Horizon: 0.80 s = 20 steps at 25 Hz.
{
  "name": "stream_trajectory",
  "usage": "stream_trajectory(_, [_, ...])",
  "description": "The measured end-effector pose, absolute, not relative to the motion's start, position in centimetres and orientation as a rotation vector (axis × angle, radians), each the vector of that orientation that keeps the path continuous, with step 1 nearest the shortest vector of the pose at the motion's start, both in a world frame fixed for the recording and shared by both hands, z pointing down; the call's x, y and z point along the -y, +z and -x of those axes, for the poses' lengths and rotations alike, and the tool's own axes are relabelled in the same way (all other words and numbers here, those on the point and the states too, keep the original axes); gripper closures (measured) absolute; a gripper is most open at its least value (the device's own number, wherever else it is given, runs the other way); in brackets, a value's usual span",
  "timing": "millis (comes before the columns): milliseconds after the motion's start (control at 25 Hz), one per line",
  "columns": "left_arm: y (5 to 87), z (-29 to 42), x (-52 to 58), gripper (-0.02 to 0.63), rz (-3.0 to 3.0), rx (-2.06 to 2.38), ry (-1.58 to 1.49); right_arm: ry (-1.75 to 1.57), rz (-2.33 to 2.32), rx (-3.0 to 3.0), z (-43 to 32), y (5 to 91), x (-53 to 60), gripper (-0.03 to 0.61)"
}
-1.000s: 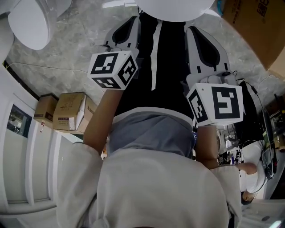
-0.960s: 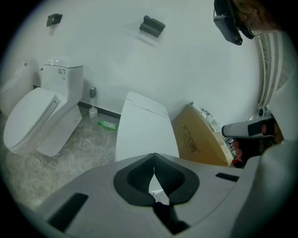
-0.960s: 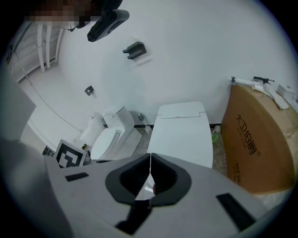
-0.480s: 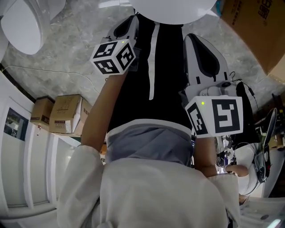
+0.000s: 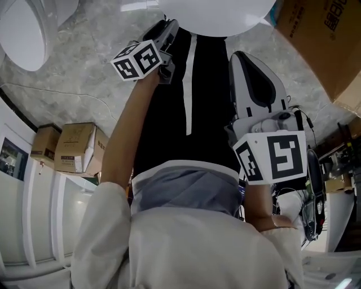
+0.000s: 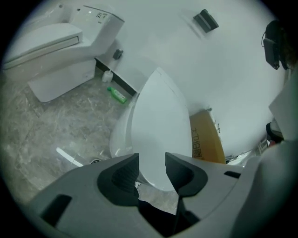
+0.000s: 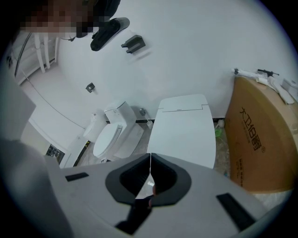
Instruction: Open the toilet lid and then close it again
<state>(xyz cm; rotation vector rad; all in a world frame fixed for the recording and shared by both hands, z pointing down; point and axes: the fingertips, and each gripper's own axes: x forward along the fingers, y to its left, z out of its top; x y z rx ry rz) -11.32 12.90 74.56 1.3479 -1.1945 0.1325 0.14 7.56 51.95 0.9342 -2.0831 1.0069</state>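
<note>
The white toilet (image 5: 220, 14) stands at the top of the head view, just beyond both grippers. Its lid (image 7: 184, 130) lies flat and down in front of the tank (image 7: 181, 103). My left gripper (image 6: 152, 160) is open and its jaws have just been opening. The lid's (image 6: 160, 121) front rim shows through the gap, and the pads do not touch it. In the head view the left gripper (image 5: 162, 31) sits low by the toilet's front left. My right gripper (image 7: 150, 157) is shut on nothing and hangs back, short of the lid; the head view shows this gripper (image 5: 243, 59) on the right.
A second toilet (image 6: 51, 42) stands to the left on the grey marble floor (image 5: 84, 73). A big cardboard box (image 7: 258, 139) leans at the right of the toilet. A green bottle (image 6: 117, 95) lies by the wall. Small boxes (image 5: 73, 147) sit beside white panels (image 5: 34, 226).
The left gripper has gone down toward the toilet's front, up in the head view, and its marker cube has rolled. The right gripper has stayed about where it was.
</note>
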Motion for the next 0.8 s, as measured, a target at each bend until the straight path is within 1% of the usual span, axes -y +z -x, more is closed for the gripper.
stream_trajectory(200, [77.4,11.4,-13.2,0.458,-1.301,1.182,0.088,1.0,-0.915,2.086,-0.4,52.4,-7.6,0.568])
stream_trajectory(400, [78.5,10.9,-13.0,0.394,-1.314,1.136,0.026,1.017,-0.918,2.08,-0.7,52.8,-7.8,0.568])
stream_trajectory(640, [79.7,9.9,-12.4,0.39,-1.349,1.115,0.049,1.033,-0.951,2.059,-2.2,53.3,-7.6,0.568])
stream_trajectory(800, [79.9,9.7,-11.9,0.376,-1.373,1.077,0.052,1.042,-0.967,2.05,-2.2,53.4,-7.7,0.568])
